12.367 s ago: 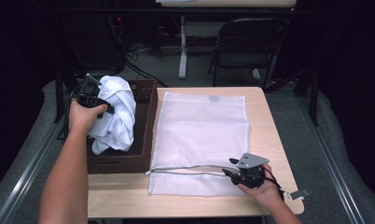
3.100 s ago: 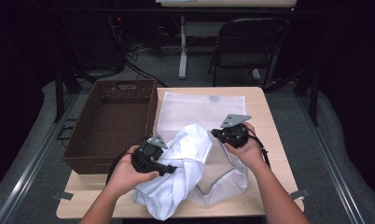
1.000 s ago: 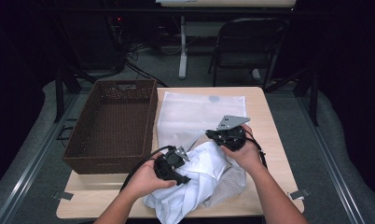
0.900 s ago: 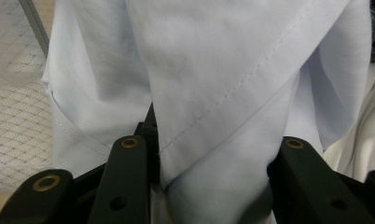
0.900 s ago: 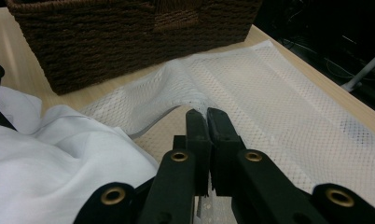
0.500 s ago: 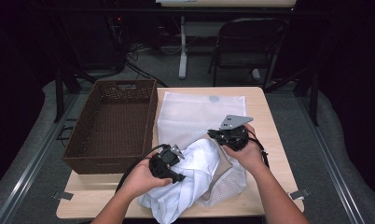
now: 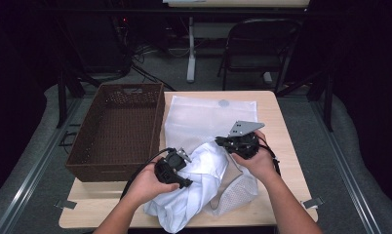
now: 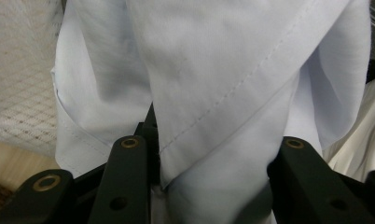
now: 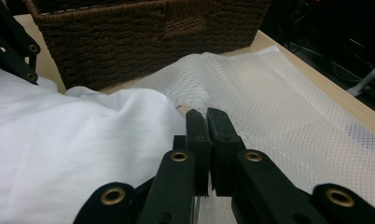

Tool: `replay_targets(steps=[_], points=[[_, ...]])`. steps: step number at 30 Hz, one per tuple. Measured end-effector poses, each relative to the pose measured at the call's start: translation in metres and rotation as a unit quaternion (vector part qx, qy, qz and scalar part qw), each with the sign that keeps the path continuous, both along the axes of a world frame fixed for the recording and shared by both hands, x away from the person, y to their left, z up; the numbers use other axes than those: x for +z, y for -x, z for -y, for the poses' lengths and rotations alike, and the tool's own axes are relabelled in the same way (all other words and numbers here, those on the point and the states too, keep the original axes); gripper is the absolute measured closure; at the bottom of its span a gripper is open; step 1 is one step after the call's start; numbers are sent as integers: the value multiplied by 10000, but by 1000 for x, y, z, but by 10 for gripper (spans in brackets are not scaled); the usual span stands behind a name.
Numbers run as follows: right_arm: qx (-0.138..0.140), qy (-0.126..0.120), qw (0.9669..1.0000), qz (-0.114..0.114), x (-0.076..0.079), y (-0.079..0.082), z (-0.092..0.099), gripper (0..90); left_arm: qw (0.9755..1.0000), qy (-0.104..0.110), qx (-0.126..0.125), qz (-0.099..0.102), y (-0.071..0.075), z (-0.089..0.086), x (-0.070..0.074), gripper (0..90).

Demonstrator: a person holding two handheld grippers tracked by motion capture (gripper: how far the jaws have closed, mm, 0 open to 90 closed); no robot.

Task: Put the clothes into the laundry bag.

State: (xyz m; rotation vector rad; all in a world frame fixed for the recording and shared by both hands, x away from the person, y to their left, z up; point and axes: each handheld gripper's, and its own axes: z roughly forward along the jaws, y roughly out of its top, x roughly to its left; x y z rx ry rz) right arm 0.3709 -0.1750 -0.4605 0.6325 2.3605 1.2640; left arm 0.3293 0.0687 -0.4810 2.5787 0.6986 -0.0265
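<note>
A white mesh laundry bag lies flat on the wooden table, its near end lifted. A crumpled white garment sits at that end, partly over the mesh. My left gripper is shut on a bunched fold of the garment, which packs the gap between the jaws. My right gripper is shut on the bag's raised edge; its jaws meet, with mesh humped up at their tips. The garment lies just left of them.
An empty brown wicker basket stands on the table's left half, close beside the bag, and its wall rises behind the garment. A folding chair and table legs stand beyond the far edge. Bare wood runs along the right edge.
The garment, lifted from the basket twelve seconds ago, now lies at the bag's near end. In the last second my left gripper edged slightly left with it. The right gripper kept still.
</note>
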Motion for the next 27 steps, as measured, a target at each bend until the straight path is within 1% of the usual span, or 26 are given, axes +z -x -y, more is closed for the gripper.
replay_targets(steps=[1, 3, 6, 10, 12, 15, 20, 23, 24, 26, 27], points=[[-1, -6, 10000, 7, 0, 0, 0, 881, 10000, -1, -15, 29, -1, 1, 1, 619], [7, -23, 10000, -1, 1, 1, -1, 881, 10000, -10, 31, 55, -2, 6, 2, 619], [8, -6, 10000, 21, 1, 2, -2, 881, 10000, -18, 74, 22, -4, 10, 3, 619], [30, 3, 10000, 39, 2, 3, -3, 881, 9998, -112, 168, 21, -6, 16, 3, 619], [41, 22, 10000, 47, 3, 4, -4, 881, 9998, -81, 202, -20, -7, 17, 1, 619], [66, 40, 10000, 55, 3, 5, -6, 881, 9996, -111, 264, 10, -9, 20, -1, 619], [92, 89, 9999, 68, 3, 7, -9, 881, 9995, -79, 299, -58, -13, 24, -5, 618], [100, 113, 9999, 62, 2, 8, -10, 881, 9995, -96, 274, -80, -16, 26, -8, 618], [106, 106, 9999, 56, 2, 8, -10, 881, 9995, -104, 275, -115, -16, 28, -9, 619], [126, 112, 9998, 64, 2, 8, -11, 882, 9995, -109, 283, -129, -16, 30, -10, 619], [131, 117, 9998, 70, 2, 9, -11, 882, 9996, -112, 258, -102, -18, 31, -11, 619]])
